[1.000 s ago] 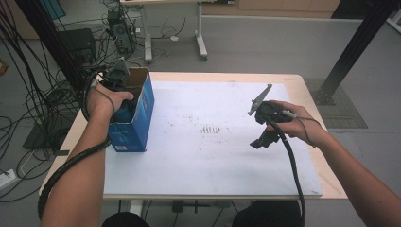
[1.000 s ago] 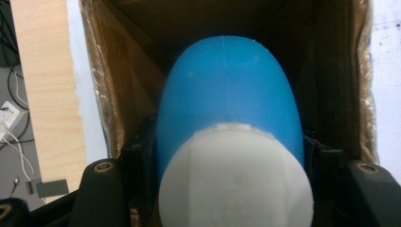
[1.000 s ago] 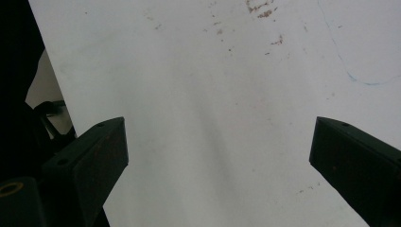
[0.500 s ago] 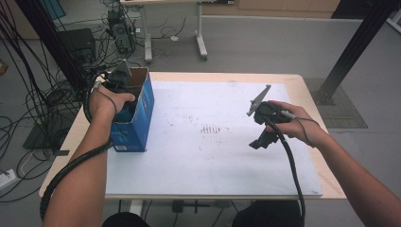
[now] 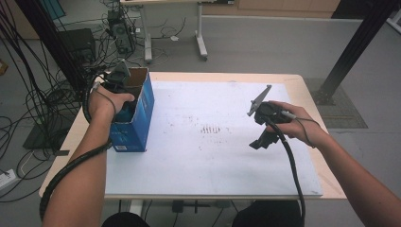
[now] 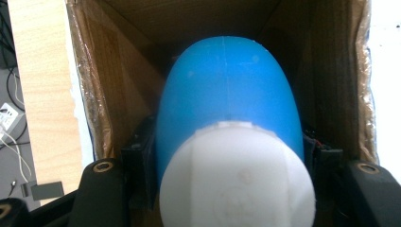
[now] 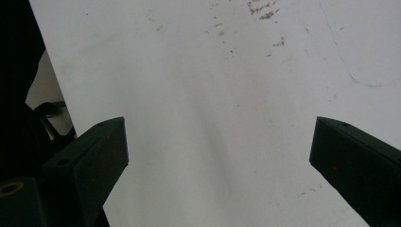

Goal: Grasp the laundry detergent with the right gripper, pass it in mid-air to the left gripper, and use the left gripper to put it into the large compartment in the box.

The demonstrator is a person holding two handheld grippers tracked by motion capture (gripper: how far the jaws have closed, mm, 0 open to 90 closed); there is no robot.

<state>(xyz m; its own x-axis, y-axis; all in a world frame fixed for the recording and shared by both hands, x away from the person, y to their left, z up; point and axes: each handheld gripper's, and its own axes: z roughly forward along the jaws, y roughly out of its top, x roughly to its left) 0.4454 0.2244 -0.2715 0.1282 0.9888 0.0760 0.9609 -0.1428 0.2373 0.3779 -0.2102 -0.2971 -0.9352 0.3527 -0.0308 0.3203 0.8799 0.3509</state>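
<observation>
- Left gripper (image 6: 227, 189) clamps the blue bottle (image 6: 229, 99) between its jaws, down inside the cardboard box (image 6: 90, 85).
- Right gripper (image 7: 217, 161) hangs wide apart, holding nothing, over the white mat (image 7: 213, 71).
- Step, probably: bottle being moved through the box mouth; next needs a straight path clear of the walls.

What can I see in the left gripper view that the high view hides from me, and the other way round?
Left gripper view: a blue bottle with a white cap, clamped between the left tool's jaws, down inside the box. High view: the right tool, open, held above the white table, and the box's blue outside. Both: the cardboard box and the left tool reaching into it.
</observation>
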